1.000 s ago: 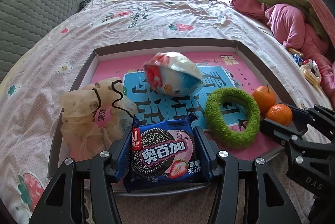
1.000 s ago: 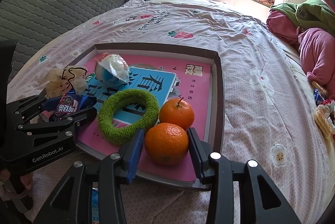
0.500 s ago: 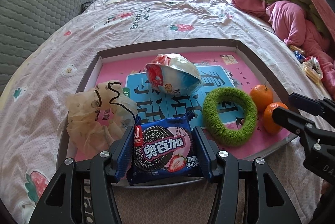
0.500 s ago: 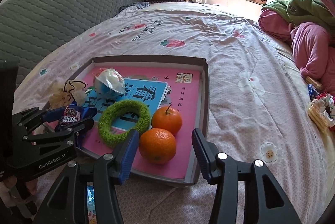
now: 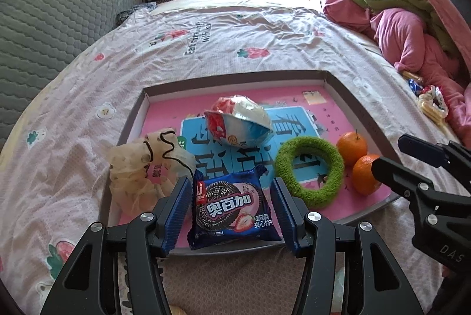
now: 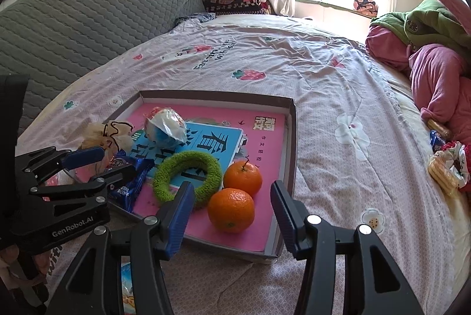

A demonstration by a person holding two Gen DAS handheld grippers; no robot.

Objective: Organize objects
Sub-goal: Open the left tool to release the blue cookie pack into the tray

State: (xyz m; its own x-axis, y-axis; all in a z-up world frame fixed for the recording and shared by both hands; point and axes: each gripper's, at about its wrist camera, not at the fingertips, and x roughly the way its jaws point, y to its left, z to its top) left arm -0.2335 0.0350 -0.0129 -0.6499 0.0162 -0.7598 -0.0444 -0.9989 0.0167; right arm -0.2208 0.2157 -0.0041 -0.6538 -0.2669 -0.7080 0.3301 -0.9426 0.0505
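My left gripper was spread wide, its blue pads standing clear on either side of the blue cookie packet, which lay flat between them at the near edge of the shallow tray and touched neither pad that I could see. Just off my left finger sat the cream mesh pouch with its black cord, slumped over the tray's left rim. Straight ahead beyond the packet, further from my fingertips, the crinkled red, white and blue wrapped snack rested on the blue printed panel of the tray floor. Just past my right finger lay the green fuzzy ring, flat on the tray. On my other side, my right gripper was likewise released, its pads parted well apart, with the near orange sitting untouched between them, closer to the left pad. The far orange, with a small stem, sat touching it just ahead of my fingertips. The green ring ended beside my right gripper's left finger. Everything rested on the pink flowered bedspread, with a pile of pink and green clothing far off beyond my right finger.
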